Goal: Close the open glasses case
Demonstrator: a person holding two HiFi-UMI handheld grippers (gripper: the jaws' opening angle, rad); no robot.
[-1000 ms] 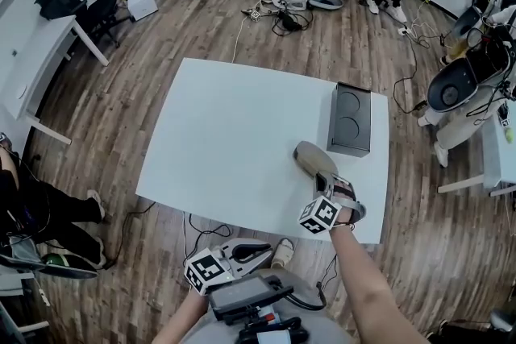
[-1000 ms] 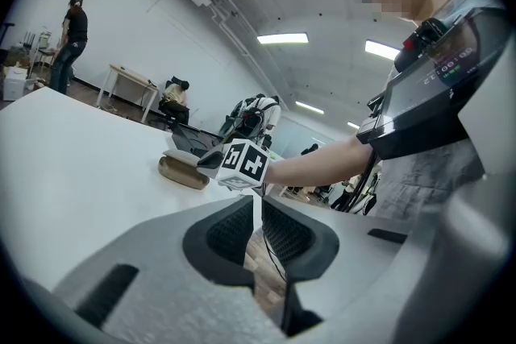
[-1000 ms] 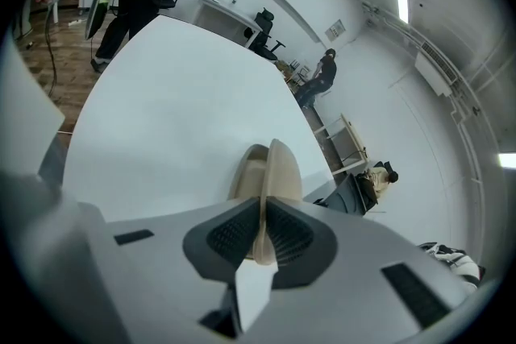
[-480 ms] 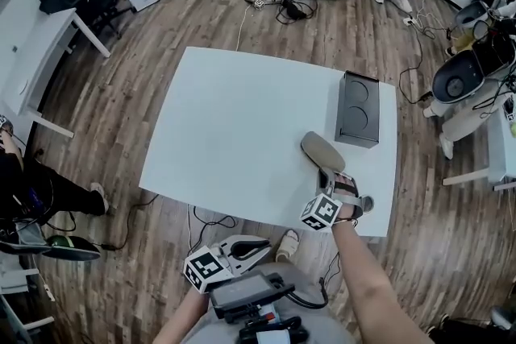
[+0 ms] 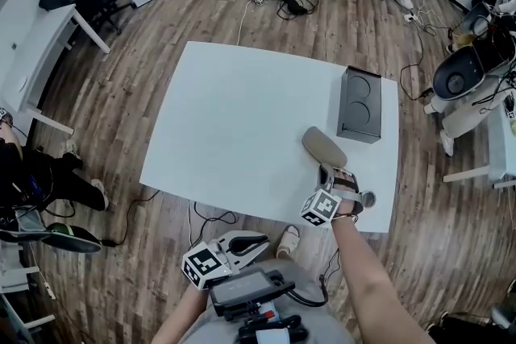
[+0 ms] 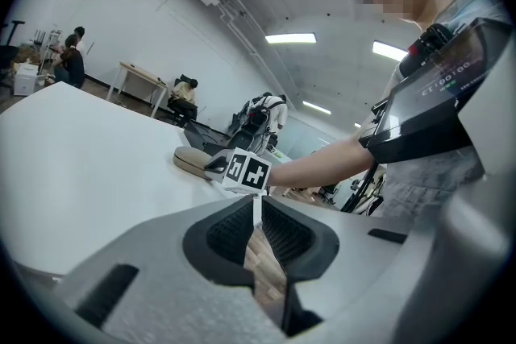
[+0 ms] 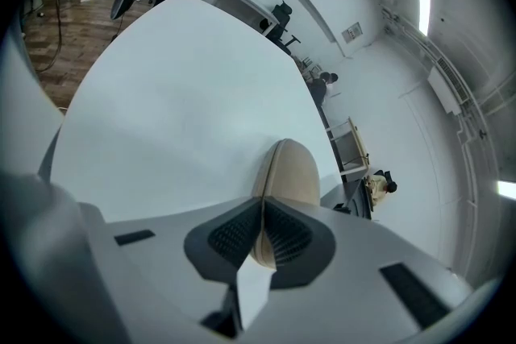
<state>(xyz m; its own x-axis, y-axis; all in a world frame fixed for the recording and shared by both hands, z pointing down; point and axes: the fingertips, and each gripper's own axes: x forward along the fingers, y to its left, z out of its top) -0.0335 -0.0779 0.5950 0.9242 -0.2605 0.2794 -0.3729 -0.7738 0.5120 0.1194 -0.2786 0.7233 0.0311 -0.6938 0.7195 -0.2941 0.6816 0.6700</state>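
One glasses case (image 5: 323, 147), lid down, one table (image 5: 234, 117); left gripper (image 6: 256, 212), right gripper (image 7: 263, 213) jaws together, empty.

A: Holding everything up?
B: White table (image 5: 234, 117), on wood floor (image 5: 274, 36).
A: Lying on top?
B: Beige glasses case (image 5: 323, 147) near the right front edge, lid down; close beyond, a dark tray (image 5: 359, 115) with two round hollows.

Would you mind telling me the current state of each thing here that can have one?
glasses case: closed, lying flat on the table.
right gripper: jaws together, tips at the case's near end.
left gripper: jaws together, nothing between them.
dark box: flat on the table, both round recesses look empty.
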